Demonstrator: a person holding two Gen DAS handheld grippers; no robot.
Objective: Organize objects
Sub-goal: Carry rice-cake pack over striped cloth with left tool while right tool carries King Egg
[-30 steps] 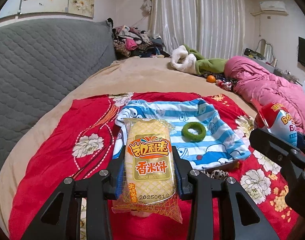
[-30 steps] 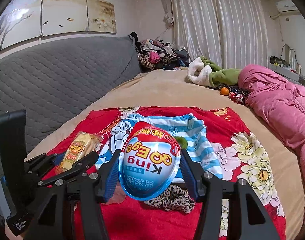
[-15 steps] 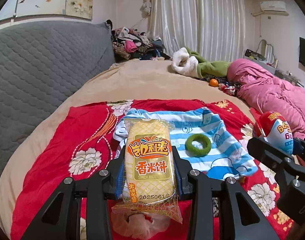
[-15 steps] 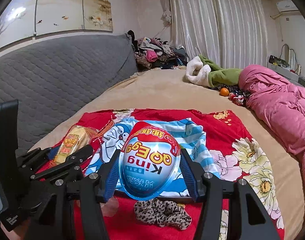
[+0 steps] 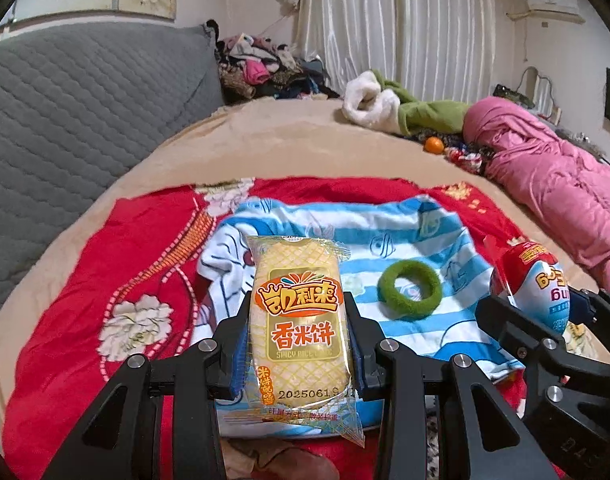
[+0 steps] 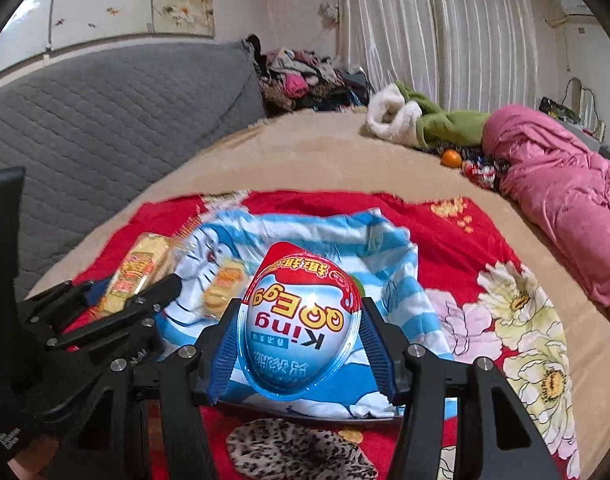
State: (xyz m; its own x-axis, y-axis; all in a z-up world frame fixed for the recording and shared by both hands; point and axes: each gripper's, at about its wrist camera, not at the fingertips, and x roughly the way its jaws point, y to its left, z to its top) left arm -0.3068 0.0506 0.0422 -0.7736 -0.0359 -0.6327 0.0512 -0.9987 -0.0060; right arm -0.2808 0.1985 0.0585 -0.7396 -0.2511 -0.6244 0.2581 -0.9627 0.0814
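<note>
— What do the tools look like?
— The left gripper [image 5: 301, 344] is matte black plastic with angular arms, triangular cut-outs and round silver screws.
— And the other?
— The right gripper [image 6: 301, 350] is the same black frame, with ribbed blue pads [image 6: 379, 354] lining its fingers.

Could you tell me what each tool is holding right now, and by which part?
The left tool clamps the rice cracker packet across its long sides, near mid-length. The right tool grips the King Egg across its widest middle.
</note>
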